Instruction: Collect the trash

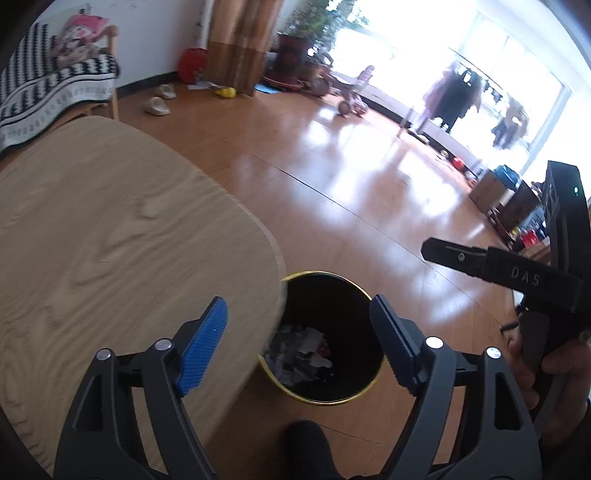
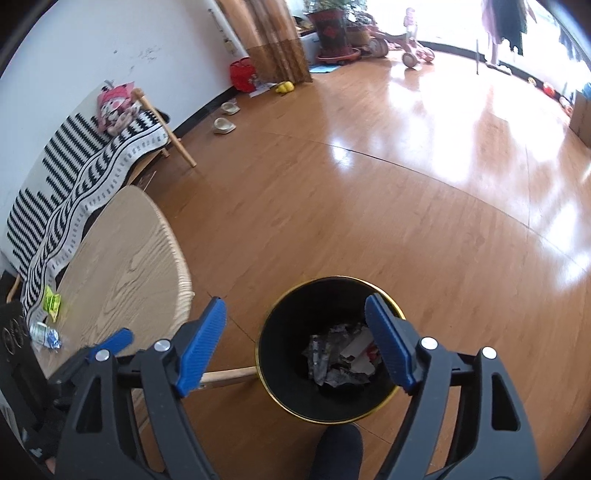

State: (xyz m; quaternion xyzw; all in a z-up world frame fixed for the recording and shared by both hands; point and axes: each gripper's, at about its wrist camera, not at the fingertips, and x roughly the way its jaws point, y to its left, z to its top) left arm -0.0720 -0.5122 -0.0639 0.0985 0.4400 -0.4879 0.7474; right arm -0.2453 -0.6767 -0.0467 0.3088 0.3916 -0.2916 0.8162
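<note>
A black trash bin with a gold rim (image 1: 325, 400) (image 2: 325, 419) stands on the floor beside the table, with crumpled trash (image 1: 299, 350) (image 2: 340, 360) inside. My left gripper (image 1: 299, 347) is open and empty, above the table edge and the bin. My right gripper (image 2: 295, 347) is open and empty, above the bin; its body shows at the right of the left wrist view (image 1: 517, 273). On the table in the right wrist view lie a green wrapper (image 2: 51, 303) and a crushed clear bottle with a blue label (image 2: 46, 336).
The light wooden table (image 1: 110, 240) (image 2: 122, 273) fills the left. A bench with a black-and-white blanket (image 2: 85, 177) stands behind it. My foot (image 2: 338, 454) is beside the bin. Slippers (image 2: 224, 125), a tricycle (image 1: 347, 92) and a plant pot (image 2: 332, 33) stand far off.
</note>
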